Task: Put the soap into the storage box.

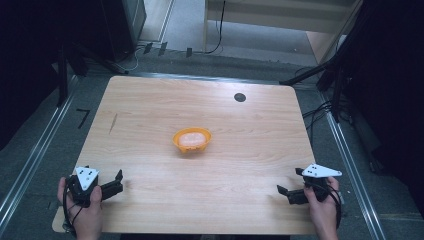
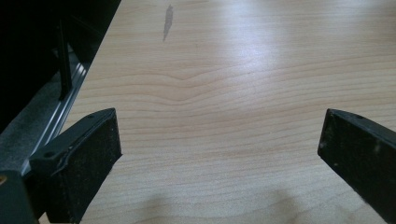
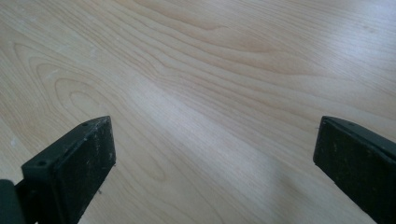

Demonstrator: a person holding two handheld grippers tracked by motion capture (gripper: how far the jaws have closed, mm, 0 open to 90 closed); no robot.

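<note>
Wooden table (image 1: pixel 150 105), orange bowl (image 1: pixel 192 139) midway

My table (image 1: pixel 150 125) is pale wood-grain with a smooth, faintly sheened top. The orange bowl (image 1: pixel 192 140) near its middle looks like glossy plastic. My left gripper (image 2: pixel 219 140) and right gripper (image 3: pixel 215 144) have matt black, slightly scuffed pads (image 2: pixel 88 158).

high view: above, looking forward-down | gripper views: low, close | shared: table (image 1: pixel 200 175)
</note>
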